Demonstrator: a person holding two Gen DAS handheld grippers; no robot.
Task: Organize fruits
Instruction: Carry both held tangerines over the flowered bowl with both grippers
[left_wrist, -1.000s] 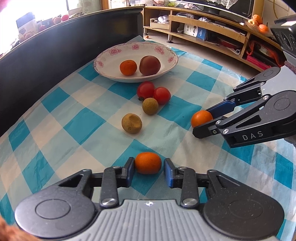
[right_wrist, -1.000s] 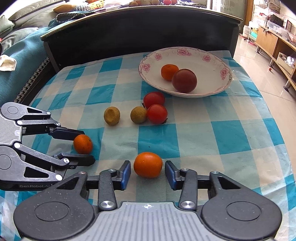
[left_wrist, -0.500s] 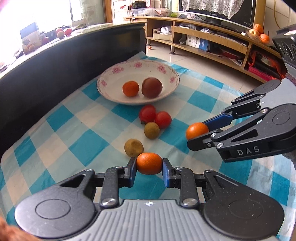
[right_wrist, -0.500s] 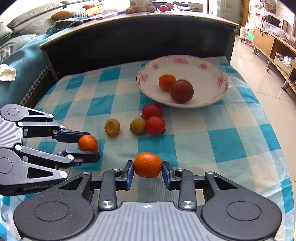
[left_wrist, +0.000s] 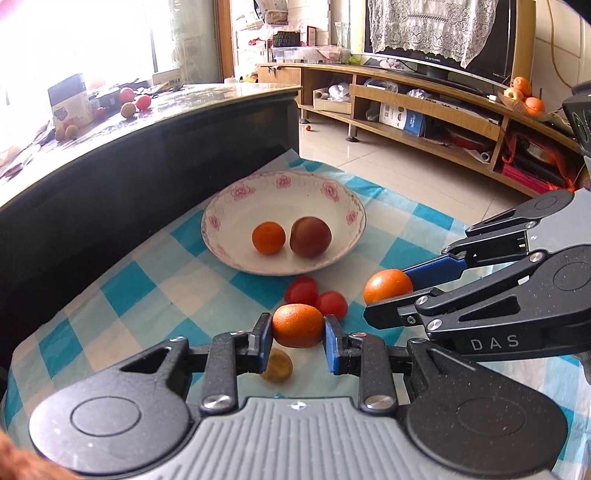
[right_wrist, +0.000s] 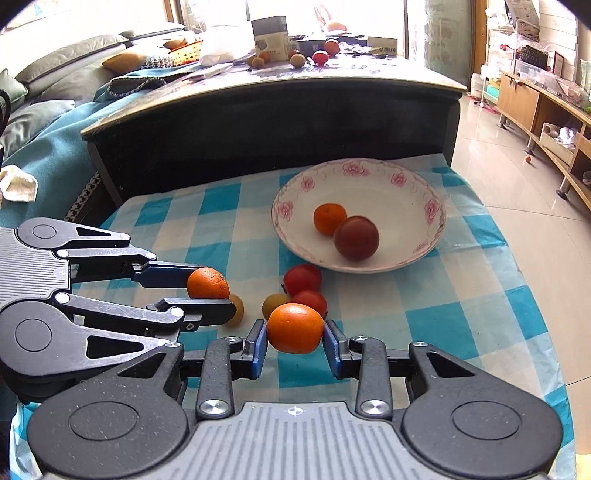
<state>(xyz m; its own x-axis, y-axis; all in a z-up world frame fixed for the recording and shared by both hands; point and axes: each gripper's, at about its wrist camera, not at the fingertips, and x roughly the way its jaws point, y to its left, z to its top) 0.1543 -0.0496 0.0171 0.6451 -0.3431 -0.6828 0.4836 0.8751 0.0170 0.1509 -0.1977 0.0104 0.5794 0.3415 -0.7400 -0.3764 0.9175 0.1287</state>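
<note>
My left gripper (left_wrist: 297, 338) is shut on a small orange (left_wrist: 297, 325) and holds it above the checked cloth; the same gripper (right_wrist: 207, 291) and its orange (right_wrist: 207, 283) show at the left of the right wrist view. My right gripper (right_wrist: 294, 341) is shut on another orange (right_wrist: 294, 328), also seen from the left wrist view as the right gripper (left_wrist: 391, 295) with its orange (left_wrist: 388, 286). A white flowered bowl (left_wrist: 343, 199) holds an orange (left_wrist: 268, 238) and a dark red fruit (left_wrist: 310, 236). Two red tomatoes (left_wrist: 316, 295) and two yellowish fruits (right_wrist: 274, 303) lie on the cloth.
The blue-and-white checked cloth (right_wrist: 443, 314) covers a low table. A dark raised table edge (right_wrist: 258, 122) runs behind it, with more fruit and a box on top. A tiled floor (left_wrist: 406, 166) and a wooden TV shelf (left_wrist: 424, 110) lie beyond.
Both grippers closed on their oranges and lifted them off the cloth. Both views have tilted up, so the bowl sits lower in frame and more of the room shows.
</note>
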